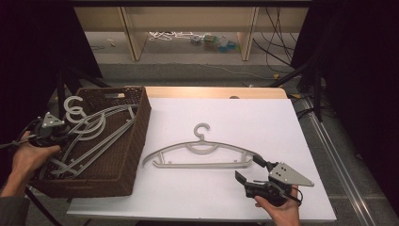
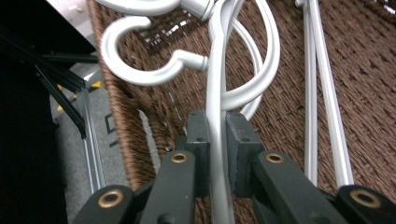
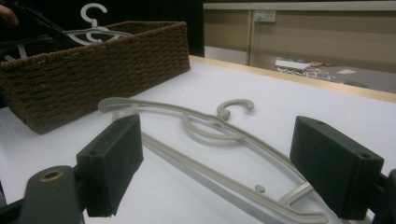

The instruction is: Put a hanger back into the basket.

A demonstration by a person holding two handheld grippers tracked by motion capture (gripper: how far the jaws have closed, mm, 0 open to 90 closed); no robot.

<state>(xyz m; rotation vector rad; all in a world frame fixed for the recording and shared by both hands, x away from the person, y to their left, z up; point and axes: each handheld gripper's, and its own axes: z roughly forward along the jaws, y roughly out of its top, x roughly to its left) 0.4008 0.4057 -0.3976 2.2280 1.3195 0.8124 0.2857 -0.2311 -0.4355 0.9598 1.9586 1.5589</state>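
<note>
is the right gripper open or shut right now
Open. The right gripper has its jaws spread wide apart, with the hanger lying flat on the table between them, untouched.

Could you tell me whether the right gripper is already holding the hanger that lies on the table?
No, the right gripper is open, its fingers apart above the hanger.
</note>
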